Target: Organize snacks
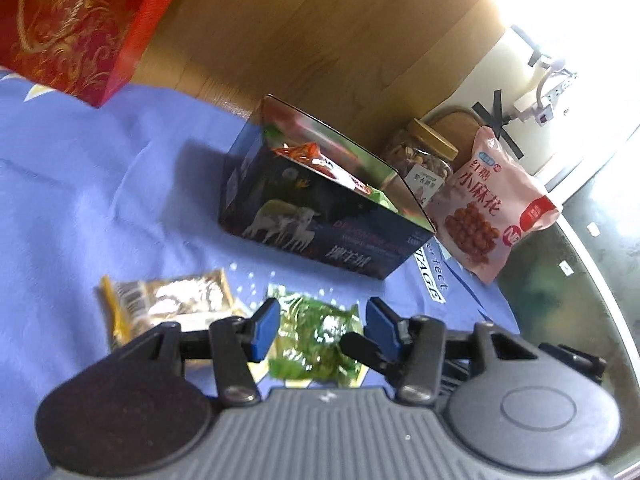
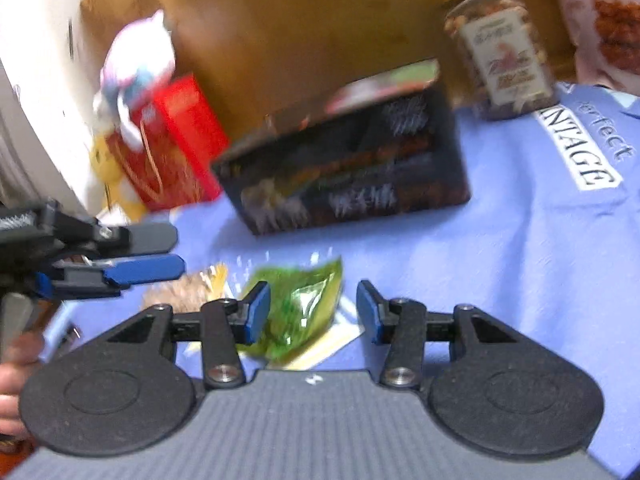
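Snacks: I see a crinkly green foil snack packet (image 1: 316, 340) lying flat on the light blue cloth (image 1: 100, 200) over the table, just in front of both my tongs, with a gold and silver foil packet (image 1: 172, 300) just beside it on the left.
Left tongs (image 1: 322, 330): partly open, blue pads standing either side of the green packet as seen from the wrist view; I cannot tell whether they touch it, and nothing is clamped.
Right tongs (image 2: 310, 312): partly open too, holding nothing, the green packet showing in the gap between the pads.
Box: one dark open-topped rectangular carton (image 1: 320, 220) with white sheep printed on its side stands on the cloth beyond the packets, holding several red and orange wrappers (image 1: 320, 160).
Jar: one clear plastic jar of nuts with a gold lid (image 1: 424, 160) behind the carton; its label is too small to read.
Pouch: one pink snack pouch (image 1: 492, 208) printed with 红糖小麻花, leaning next to the jar.
Cloth writing: I read "NTAGE" and "rfect" (image 2: 592, 160) on the blue cloth.
Bag: one red gift bag with gold pattern (image 1: 72, 24) at the far left.
Count: two loose packets, one carton, one jar, one pouch.
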`<act>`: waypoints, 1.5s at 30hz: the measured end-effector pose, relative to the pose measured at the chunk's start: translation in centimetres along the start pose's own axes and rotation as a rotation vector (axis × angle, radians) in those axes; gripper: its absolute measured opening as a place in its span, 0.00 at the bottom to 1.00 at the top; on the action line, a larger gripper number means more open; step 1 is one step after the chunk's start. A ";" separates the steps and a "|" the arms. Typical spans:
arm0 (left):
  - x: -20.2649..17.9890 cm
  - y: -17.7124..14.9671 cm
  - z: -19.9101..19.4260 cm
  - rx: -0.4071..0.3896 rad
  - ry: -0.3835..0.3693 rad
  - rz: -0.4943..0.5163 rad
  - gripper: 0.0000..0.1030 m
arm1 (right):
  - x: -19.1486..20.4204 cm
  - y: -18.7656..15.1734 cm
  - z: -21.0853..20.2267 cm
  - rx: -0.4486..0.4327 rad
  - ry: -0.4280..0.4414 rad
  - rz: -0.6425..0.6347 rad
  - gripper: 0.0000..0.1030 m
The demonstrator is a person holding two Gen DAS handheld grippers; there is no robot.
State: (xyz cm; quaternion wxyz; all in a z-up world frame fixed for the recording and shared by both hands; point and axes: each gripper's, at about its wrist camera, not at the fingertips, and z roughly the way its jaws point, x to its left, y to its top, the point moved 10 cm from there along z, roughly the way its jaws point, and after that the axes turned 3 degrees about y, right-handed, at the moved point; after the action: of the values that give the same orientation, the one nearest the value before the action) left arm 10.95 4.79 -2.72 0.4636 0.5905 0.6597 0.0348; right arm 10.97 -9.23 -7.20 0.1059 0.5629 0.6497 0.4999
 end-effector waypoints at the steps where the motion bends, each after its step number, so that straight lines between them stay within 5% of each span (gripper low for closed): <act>1: 0.3 -0.1 -0.7 -0.007 0.001 -0.005 0.47 | 0.6 -0.1 0.2 0.009 -0.015 -0.042 0.49; 5: 2.3 1.3 -5.1 -0.061 0.085 -0.014 0.47 | 2.1 -0.7 0.7 0.017 -0.043 -0.158 0.51; 8: 4.1 4.0 -11.4 -0.172 0.196 -0.009 0.47 | 1.9 -0.6 0.6 0.013 -0.021 -0.132 0.51; 20: 7.8 14.1 -42.8 -0.624 0.832 -0.034 0.47 | 1.4 -0.5 0.2 0.015 0.047 -0.059 0.50; 25: 8.0 15.8 -50.3 -0.707 0.996 -0.067 0.47 | 1.3 -0.5 0.2 0.017 0.062 -0.042 0.50; 30: 8.4 14.5 -45.2 -0.628 0.892 -0.028 0.47 | 1.7 -0.6 0.3 0.021 0.040 -0.081 0.47; 33: 7.7 12.5 -36.3 -0.490 0.752 0.041 0.47 | 1.9 -1.0 0.2 0.034 0.023 -0.115 0.24; 37: 4.7 8.8 -22.9 -0.301 0.472 0.121 0.47 | 2.2 -1.6 -0.3 0.036 0.001 -0.136 0.13; 38: 3.9 7.9 -20.2 -0.262 0.409 0.133 0.47 | 2.2 -1.7 -0.5 0.033 -0.004 -0.139 0.02; 41: 1.0 4.9 -12.1 -0.139 0.232 0.171 0.47 | 2.1 -2.3 -1.0 0.036 -0.027 -0.147 0.02; 45: -1.2 0.9 -4.3 0.005 0.105 0.194 0.47 | 2.0 -2.6 -2.1 0.029 -0.048 -0.129 0.09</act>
State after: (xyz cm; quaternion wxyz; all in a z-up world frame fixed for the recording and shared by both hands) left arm 8.67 6.28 0.99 0.4211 0.6502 0.6230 0.1088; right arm 7.18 -8.28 -7.35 0.1454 0.5333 0.6889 0.4690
